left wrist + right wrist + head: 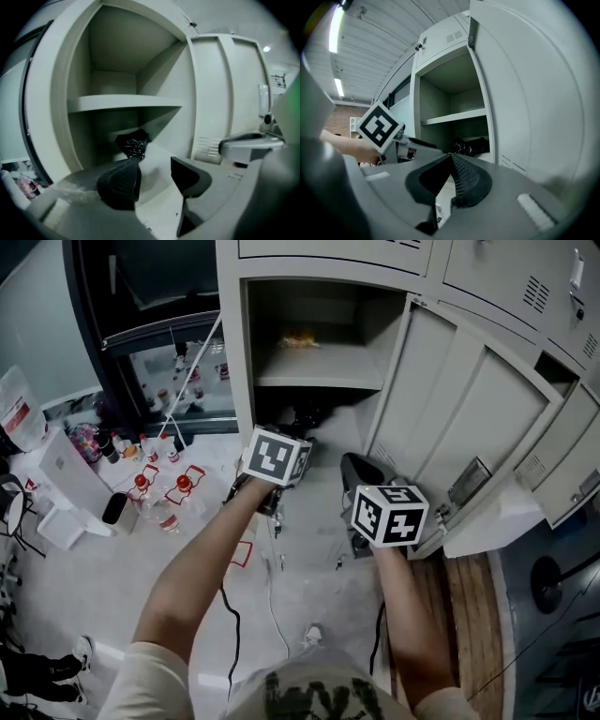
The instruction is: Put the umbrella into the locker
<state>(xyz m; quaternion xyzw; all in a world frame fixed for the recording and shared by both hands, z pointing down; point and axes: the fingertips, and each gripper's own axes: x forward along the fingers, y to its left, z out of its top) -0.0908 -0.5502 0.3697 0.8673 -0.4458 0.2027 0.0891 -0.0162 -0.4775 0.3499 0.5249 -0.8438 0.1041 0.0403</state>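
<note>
Head view gives me a pale, scuffed floor (309, 577) running up to a bank of grey metal cabinets, with a strip of wooden boards (469, 615) along its right side. One locker (234, 352) stands open; its walls are smooth painted sheet metal with square edges. Its door (469, 418) is swung wide to the right, ribbed on the inside, so the whole mouth is free in front of me. A flat shelf (319, 381) splits the locker into an upper and a lower bay, and something small and yellow (298, 337) sits at the back of the shelf; I cannot tell what it is. The umbrella (133, 145) lies in the lower bay under the shelf, towards the back, a folded bundle of black crinkled fabric. My left gripper (154, 176) is just outside the opening with its ribbed black jaws spread wide and nothing between them; the umbrella is beyond the tips, not touching them. My right gripper (452, 173) is beside the door's edge, jaws pressed together on nothing. Red-capped bottles (159, 502) cluster on the floor to the left, well clear of the locker, and thin cables (272, 596) trail across the floor beneath my arms.
</note>
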